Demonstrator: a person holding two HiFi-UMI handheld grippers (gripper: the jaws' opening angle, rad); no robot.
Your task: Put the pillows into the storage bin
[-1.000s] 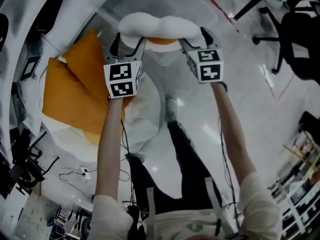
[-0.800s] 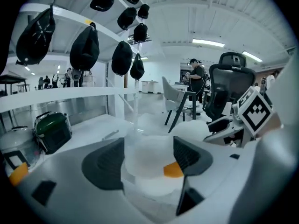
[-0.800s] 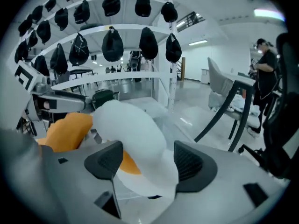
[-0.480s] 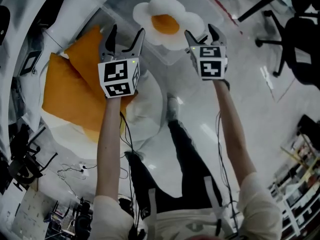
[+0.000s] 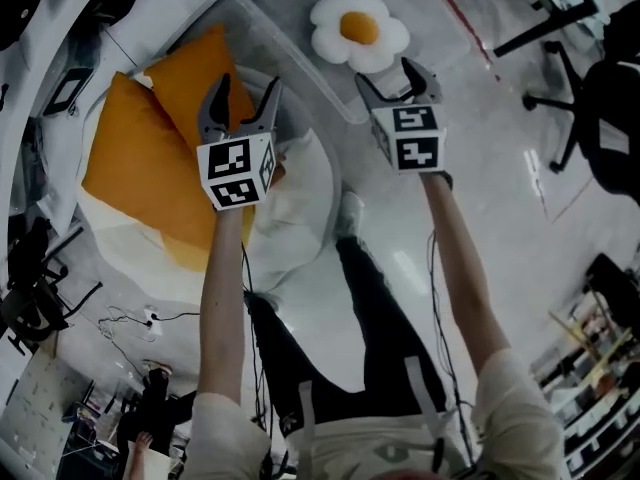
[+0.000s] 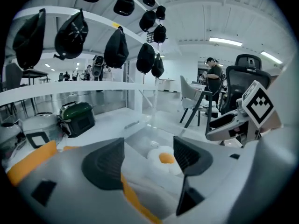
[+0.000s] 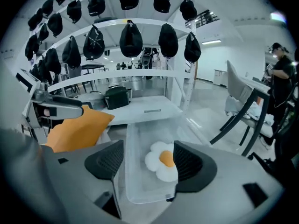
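Holding left gripper (image 5: pixel 245 93) and right gripper (image 5: pixel 390 76) wide open, both empty. Flower pillow (image 5: pixel 358 33) is lying in the storage bin (image 5: pixel 300 63), beyond my right jaws. Orange pillows (image 5: pixel 150 158) are lying left of the left jaws and are probably light and squashy, so I'm favouring a corner pinch.

No words, numbers, brand names or signs can be read in any view. The only printed marks are black-and-white square patterns on the left gripper (image 5: pixel 246 90) and the right gripper (image 5: pixel 392 76). These are blocky shapes, not letters or digits.
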